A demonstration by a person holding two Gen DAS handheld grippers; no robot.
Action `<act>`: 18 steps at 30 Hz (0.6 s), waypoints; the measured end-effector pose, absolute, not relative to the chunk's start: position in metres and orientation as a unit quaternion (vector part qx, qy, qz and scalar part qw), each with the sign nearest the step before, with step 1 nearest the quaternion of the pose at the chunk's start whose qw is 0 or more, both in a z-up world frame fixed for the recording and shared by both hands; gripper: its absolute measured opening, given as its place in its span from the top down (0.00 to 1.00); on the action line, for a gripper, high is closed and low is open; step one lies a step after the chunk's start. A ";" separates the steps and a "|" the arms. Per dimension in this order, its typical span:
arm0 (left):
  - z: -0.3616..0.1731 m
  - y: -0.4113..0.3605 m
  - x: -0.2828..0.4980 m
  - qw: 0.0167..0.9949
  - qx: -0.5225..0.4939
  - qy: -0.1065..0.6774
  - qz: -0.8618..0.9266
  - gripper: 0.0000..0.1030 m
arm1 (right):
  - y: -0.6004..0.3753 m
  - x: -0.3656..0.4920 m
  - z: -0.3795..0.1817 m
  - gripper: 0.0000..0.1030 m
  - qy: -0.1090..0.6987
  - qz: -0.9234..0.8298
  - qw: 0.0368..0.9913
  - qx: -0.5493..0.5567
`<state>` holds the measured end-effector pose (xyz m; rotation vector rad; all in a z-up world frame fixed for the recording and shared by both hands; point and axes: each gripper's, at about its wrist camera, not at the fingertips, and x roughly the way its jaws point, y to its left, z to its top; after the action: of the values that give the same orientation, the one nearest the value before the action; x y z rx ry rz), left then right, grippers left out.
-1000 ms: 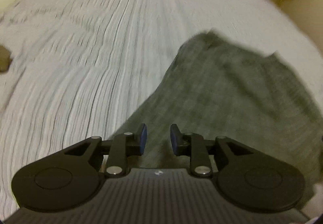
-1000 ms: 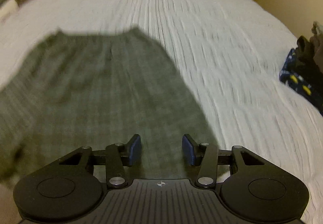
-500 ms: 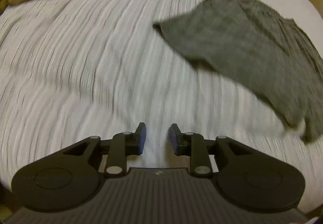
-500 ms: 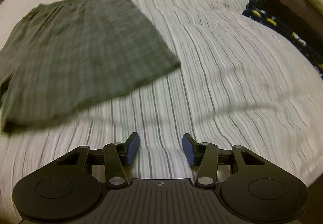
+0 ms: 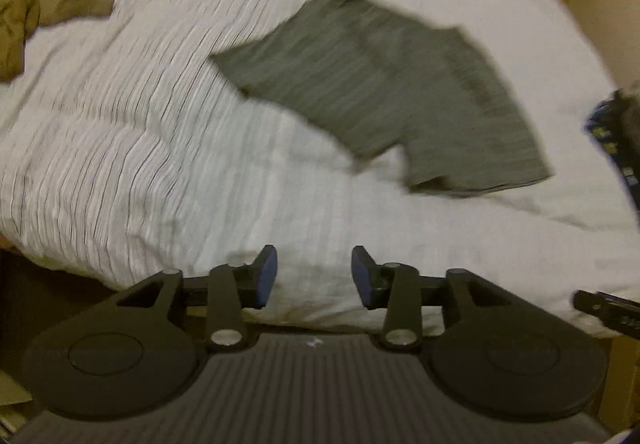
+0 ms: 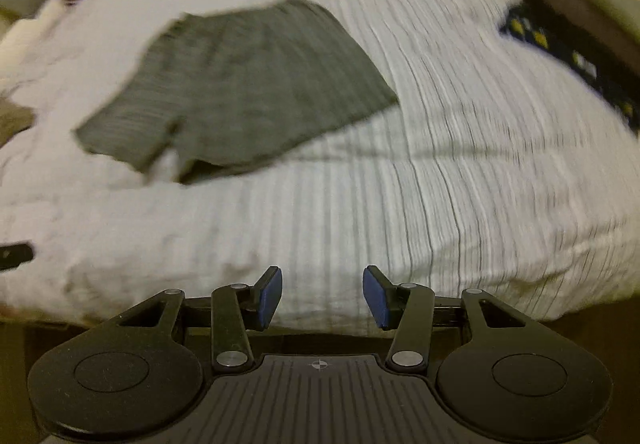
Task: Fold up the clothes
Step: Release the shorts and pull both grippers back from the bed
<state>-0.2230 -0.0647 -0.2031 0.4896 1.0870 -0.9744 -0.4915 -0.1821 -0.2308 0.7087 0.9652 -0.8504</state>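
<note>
White ribbed bedding covers the bed (image 5: 168, 172), and the grey shorts (image 5: 384, 84) lie spread flat on it, well beyond both tools. Left hand-held gripper (image 5: 314, 276) has just been widening its jaws, nothing between them; right hand-held gripper (image 6: 322, 296) is likewise released and empty above the bed's near edge. An olive garment (image 5: 44, 16) (crumpled) sits far left; dark patterned clothes (image 6: 560, 48) lie at the right edge.
</note>
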 end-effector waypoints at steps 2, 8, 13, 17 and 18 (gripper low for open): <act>-0.184 -0.054 -0.237 0.720 0.211 0.481 -0.454 0.62 | -0.172 -0.494 -0.206 0.53 0.432 -0.380 0.760 0.302; -0.147 -0.017 -0.272 0.743 0.223 0.446 -0.447 0.56 | -0.143 -0.511 -0.170 0.23 0.411 -0.376 0.781 0.282; -0.127 -0.002 -0.297 0.761 0.257 0.409 -0.434 0.56 | -0.122 -0.523 -0.160 0.23 0.412 -0.364 0.786 0.284; -0.113 0.005 -0.301 0.765 0.251 0.400 -0.438 0.53 | -0.115 -0.524 -0.150 0.23 0.412 -0.364 0.788 0.278; -0.109 0.006 -0.302 0.766 0.251 0.397 -0.438 0.52 | -0.114 -0.523 -0.147 0.23 0.410 -0.365 0.789 0.276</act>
<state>-0.3017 0.0056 -0.1094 0.5449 0.8625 -0.9515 -0.5229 -0.1139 -0.1473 0.5941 0.8842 -0.7868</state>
